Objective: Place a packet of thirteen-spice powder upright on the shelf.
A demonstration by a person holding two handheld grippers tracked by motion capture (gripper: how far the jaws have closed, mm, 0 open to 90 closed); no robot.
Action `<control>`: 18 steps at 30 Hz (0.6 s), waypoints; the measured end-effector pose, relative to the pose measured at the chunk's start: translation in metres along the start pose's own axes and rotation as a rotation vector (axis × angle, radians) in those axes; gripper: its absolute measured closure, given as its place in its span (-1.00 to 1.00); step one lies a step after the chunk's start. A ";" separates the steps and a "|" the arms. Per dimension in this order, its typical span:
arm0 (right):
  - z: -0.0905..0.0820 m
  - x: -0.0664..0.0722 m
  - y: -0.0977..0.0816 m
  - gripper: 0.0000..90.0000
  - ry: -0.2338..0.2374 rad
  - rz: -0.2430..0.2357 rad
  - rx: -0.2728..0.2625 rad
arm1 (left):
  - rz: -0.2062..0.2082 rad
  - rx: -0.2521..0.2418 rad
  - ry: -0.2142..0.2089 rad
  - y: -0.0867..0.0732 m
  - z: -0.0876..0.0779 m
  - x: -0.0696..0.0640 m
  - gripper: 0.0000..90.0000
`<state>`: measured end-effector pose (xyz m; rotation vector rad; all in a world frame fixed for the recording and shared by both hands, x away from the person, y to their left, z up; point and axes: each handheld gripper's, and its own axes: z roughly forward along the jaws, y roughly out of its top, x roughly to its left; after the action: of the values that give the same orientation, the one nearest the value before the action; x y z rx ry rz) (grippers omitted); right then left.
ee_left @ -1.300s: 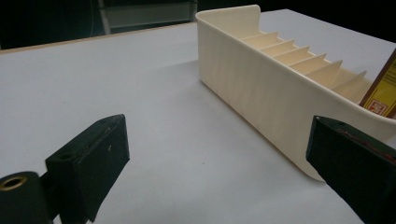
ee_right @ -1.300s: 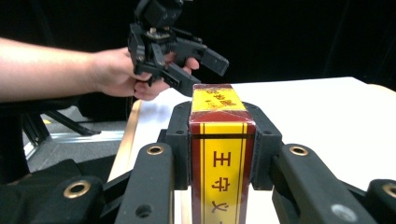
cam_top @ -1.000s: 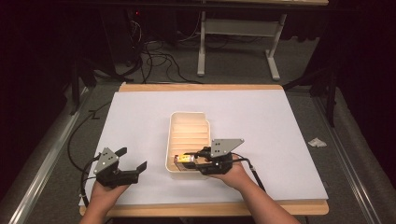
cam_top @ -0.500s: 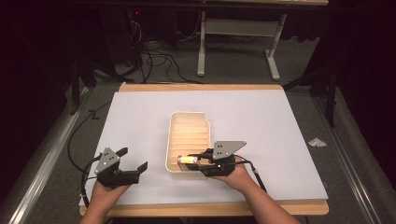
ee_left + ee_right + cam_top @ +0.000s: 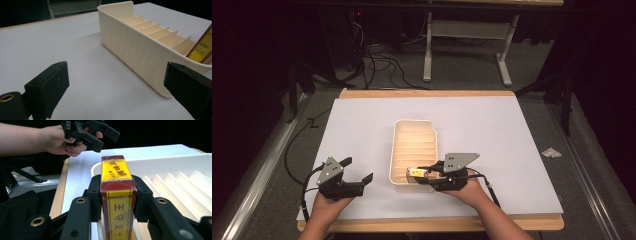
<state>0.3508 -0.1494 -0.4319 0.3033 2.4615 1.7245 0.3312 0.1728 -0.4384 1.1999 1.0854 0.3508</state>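
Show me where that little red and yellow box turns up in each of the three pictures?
High view: the red and yellow box sits low centre, at the near end of the cream slotted tray, pinched by the right gripper.
Left gripper view: a corner of it peeks in at the right edge, above the tray wall.
Right gripper view: centre, clamped between the jaws.
Shared landmark: the tray.

The middle of the table [image 5: 362,125] is taken up by the tray [image 5: 398,165], whose upright dividers [image 5: 175,187] split it into narrow slots. Its near end is blocked by the box [image 5: 116,192], clamped in the right hand-held gripper [image 5: 432,175] over the rim. Open table is seen left, right and beyond the tray. The left hand-held gripper [image 5: 357,172], jaws apart, is held just left of the tray wall, not touching it.
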 end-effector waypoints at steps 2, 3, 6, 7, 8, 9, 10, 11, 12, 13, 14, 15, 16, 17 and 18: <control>-0.001 0.000 0.000 0.38 -0.004 0.012 -0.003 | 0.000 0.000 -0.002 0.000 0.000 0.000 -0.85; -0.001 0.000 0.000 0.37 -0.003 0.018 -0.007 | 0.000 0.000 -0.001 0.000 0.000 0.000 -0.85; -0.001 -0.001 0.001 0.32 0.002 0.019 -0.009 | -0.005 -0.003 -0.002 0.001 0.000 0.000 -0.85; -0.001 0.000 0.001 0.29 0.001 0.020 -0.010 | -0.005 -0.004 -0.002 0.001 0.000 0.000 -0.85; -0.001 0.000 0.001 0.26 0.000 0.019 -0.012 | -0.005 -0.005 -0.002 0.001 0.000 0.000 -0.85; -0.001 0.000 0.001 0.23 -0.002 0.023 -0.016 | -0.005 -0.004 -0.002 0.001 0.000 0.000 -0.85; -0.001 0.000 0.002 0.21 -0.004 0.024 -0.018 | -0.004 -0.003 -0.002 0.001 0.000 0.000 -0.85; -0.001 0.000 0.002 0.19 -0.004 0.025 -0.021 | -0.004 -0.002 -0.002 0.000 0.000 0.000 -0.85; -0.001 0.000 0.002 0.17 -0.004 0.025 -0.021 | -0.005 -0.002 -0.002 0.001 0.000 0.000 -0.85; -0.001 0.000 0.003 0.15 -0.007 0.024 -0.023 | -0.005 -0.003 -0.002 0.001 0.000 0.000 -0.85; -0.001 0.000 0.003 0.13 -0.014 0.026 -0.025 | -0.005 -0.005 -0.002 0.001 0.000 0.000 -0.85; -0.001 0.000 0.003 0.13 -0.014 0.026 -0.025 | -0.005 -0.005 -0.002 0.001 0.000 0.000 -0.85; -0.001 0.000 0.003 0.09 -0.019 0.030 -0.029 | -0.005 -0.005 -0.002 0.001 0.000 0.000 -0.85; -0.001 0.000 0.003 0.08 -0.020 0.029 -0.029 | -0.005 -0.005 -0.002 0.001 0.000 0.000 -0.85; -0.001 0.001 0.003 0.05 -0.025 0.026 -0.028 | -0.005 -0.005 -0.002 0.001 0.000 0.000 -0.85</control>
<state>0.3505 -0.1489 -0.4284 0.3531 2.4238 1.7527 0.3312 0.1733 -0.4377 1.1929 1.0848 0.3486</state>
